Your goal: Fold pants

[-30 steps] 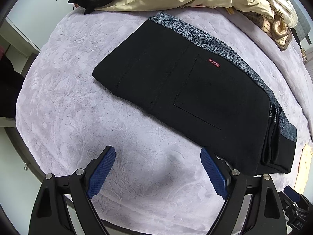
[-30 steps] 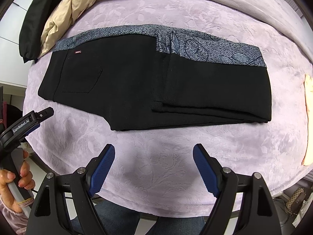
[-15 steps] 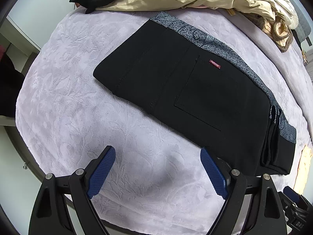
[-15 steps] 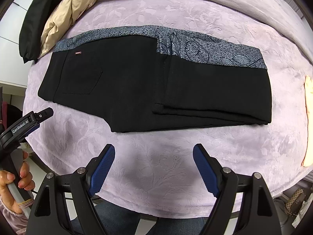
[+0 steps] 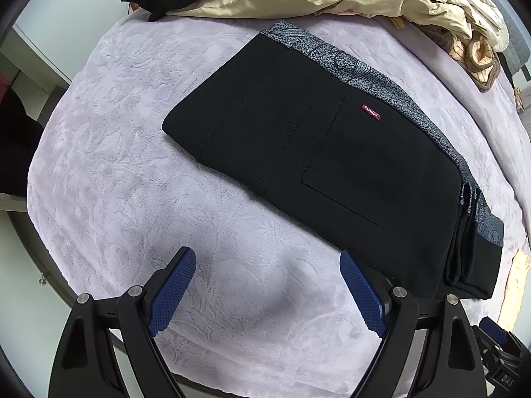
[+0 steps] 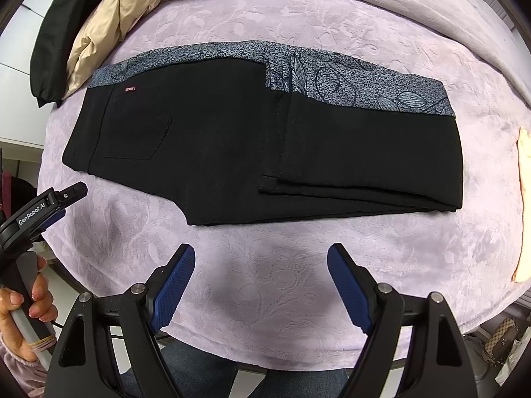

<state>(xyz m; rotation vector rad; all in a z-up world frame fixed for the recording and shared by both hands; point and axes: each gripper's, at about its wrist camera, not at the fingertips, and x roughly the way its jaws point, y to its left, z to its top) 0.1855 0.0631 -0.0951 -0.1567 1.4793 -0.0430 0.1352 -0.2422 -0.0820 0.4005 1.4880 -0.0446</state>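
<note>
Pants (image 6: pixel 232 152) lie folded flat on the bed (image 6: pixel 365 248), just beyond both spread, empty grippers: left gripper (image 5: pixel 268 290) near their waist end, right gripper (image 6: pixel 260 285) mid-length.

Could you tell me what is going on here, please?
A person is folding black pants on a lilac blanket, with a pair of tongs in each hand. The legs are already folded back over the upper part. Both the left tongs and the right tongs hang open above the blanket, touching nothing.
</note>
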